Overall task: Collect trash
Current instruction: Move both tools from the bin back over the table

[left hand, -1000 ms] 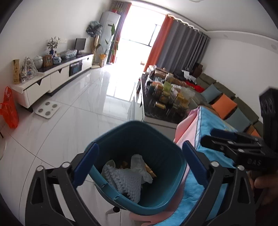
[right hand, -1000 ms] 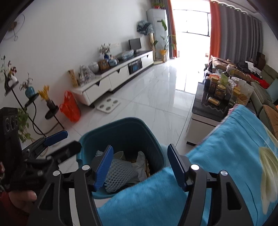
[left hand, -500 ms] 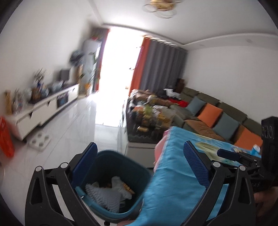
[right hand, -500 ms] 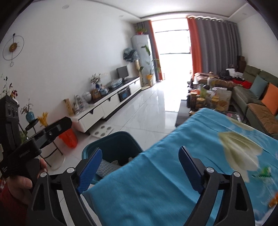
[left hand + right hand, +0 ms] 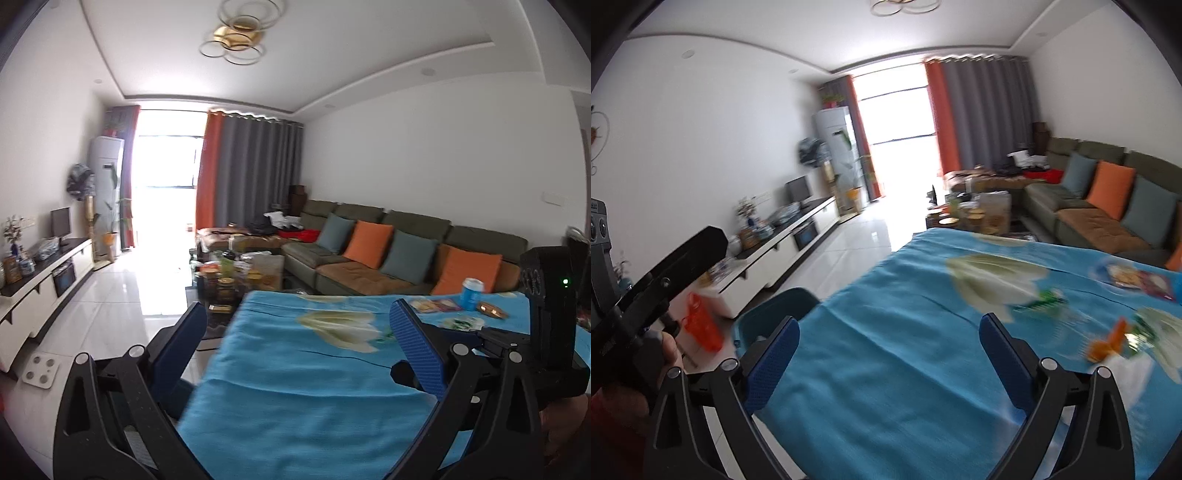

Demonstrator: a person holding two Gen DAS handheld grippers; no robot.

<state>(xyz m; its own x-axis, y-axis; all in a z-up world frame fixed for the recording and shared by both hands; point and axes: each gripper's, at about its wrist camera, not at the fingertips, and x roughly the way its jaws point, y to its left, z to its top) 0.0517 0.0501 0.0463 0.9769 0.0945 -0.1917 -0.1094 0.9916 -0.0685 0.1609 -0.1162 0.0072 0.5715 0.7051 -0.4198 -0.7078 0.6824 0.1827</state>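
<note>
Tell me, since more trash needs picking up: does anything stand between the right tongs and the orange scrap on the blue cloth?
Nothing visible does. The right tongs, jaws opening with nothing between them, look across bare blue cloth toward the orange scrap, which lies ahead to their right. That area is blurred.

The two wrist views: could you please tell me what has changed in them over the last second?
Both views swung up from the teal bin toward the blue tablecloth. The right hand-held gripper is opening, with nothing between its jaws. The left hand-held gripper stayed open and empty. The bin's contents are now hidden.
</note>
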